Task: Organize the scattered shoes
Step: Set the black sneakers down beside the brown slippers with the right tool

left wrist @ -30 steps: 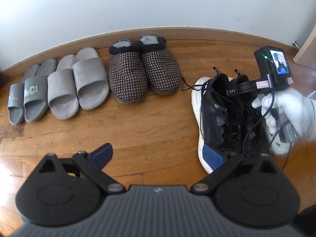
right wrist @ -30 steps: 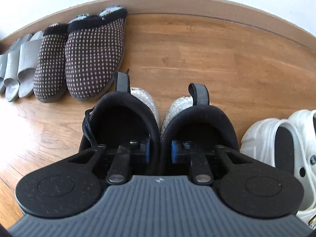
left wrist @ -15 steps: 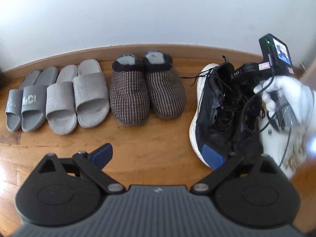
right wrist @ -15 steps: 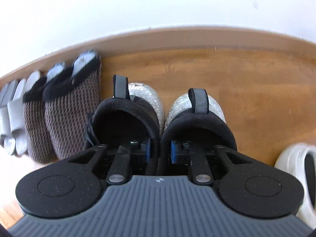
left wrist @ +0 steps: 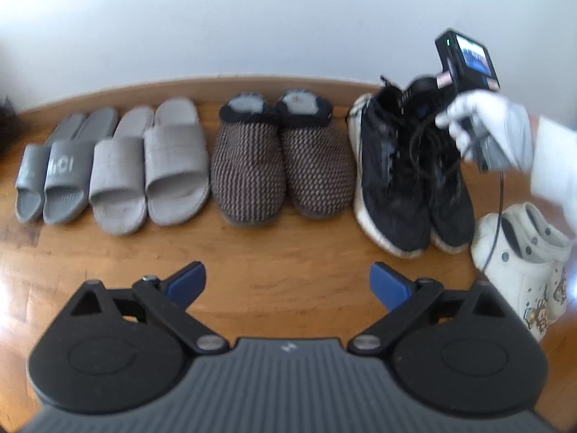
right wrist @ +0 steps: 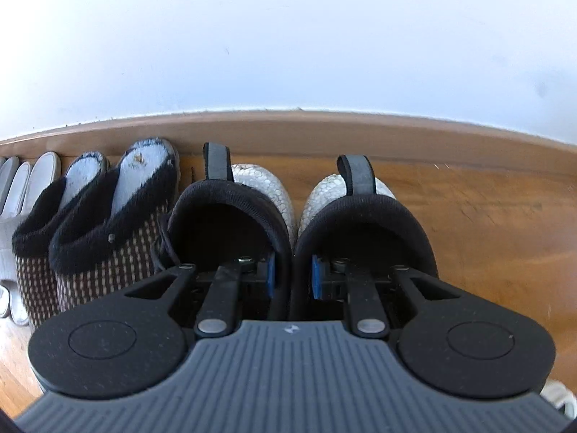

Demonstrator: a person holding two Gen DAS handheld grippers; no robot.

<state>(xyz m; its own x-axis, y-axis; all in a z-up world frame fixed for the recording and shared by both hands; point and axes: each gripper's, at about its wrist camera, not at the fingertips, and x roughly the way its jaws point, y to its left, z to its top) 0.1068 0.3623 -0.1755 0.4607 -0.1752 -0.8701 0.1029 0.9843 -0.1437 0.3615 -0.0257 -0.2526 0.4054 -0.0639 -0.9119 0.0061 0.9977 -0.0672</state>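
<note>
A pair of black sneakers [left wrist: 407, 173] with white soles stands at the right end of a row of shoes along the wall, heels near the skirting board. My right gripper [right wrist: 293, 274] is shut on the two inner heel collars of the black sneakers [right wrist: 252, 216], one finger inside each shoe. In the left wrist view a white-gloved hand [left wrist: 494, 130] holds that gripper over the sneakers' heels. My left gripper [left wrist: 288, 283] hangs open over bare floor in front of the row, holding nothing.
Left of the sneakers stand dotted brown slippers [left wrist: 281, 166], light grey slides [left wrist: 151, 173] and dark grey slides [left wrist: 50, 176]. White clogs [left wrist: 530, 263] lie at the right, in front of the row. A wooden skirting board [right wrist: 324, 126] and white wall close off the back.
The right gripper carried the black sneakers toward the wall into line with the row beside the dotted slippers. The left gripper drew back and up, so the sneakers no longer lie between its fingers.
</note>
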